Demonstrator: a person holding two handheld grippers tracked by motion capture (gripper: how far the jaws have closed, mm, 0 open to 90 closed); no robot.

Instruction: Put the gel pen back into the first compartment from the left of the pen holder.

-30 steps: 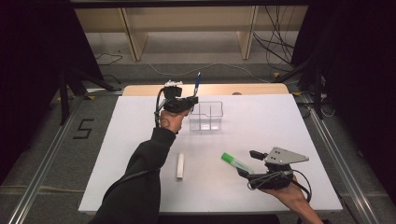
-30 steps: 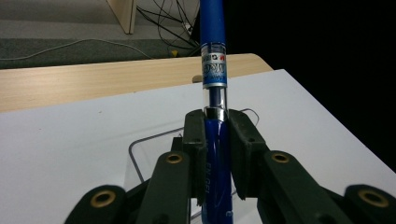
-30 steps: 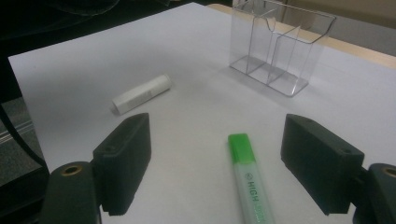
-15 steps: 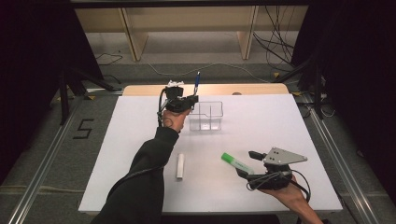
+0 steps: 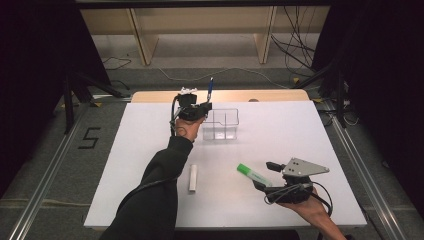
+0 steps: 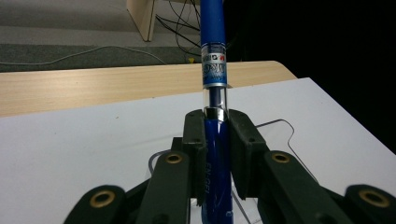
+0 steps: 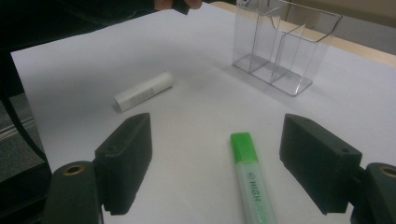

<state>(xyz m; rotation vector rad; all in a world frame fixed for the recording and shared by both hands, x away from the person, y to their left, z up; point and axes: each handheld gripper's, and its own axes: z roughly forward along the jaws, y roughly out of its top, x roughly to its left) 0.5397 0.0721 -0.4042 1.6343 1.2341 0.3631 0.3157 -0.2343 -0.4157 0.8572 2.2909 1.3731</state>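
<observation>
While the left gripper (image 6: 215, 140) clamps a blue pen (image 6: 214, 70), the right gripper (image 7: 219, 158) gapes — green marker (image 7: 252, 182) reads "HIGH".

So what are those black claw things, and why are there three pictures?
The black claws are grippers, simple pinching tools, and a person holds one in each hand. The high view looks down on the white table from above. The other two pictures come from small cameras riding on each gripper, looking along its jaws. The left gripper is pinching a blue pen, held upright beside a clear plastic organizer. The right gripper is open, with a green highlighter lying on the table between its jaws. A white tube also lies on the table.
</observation>
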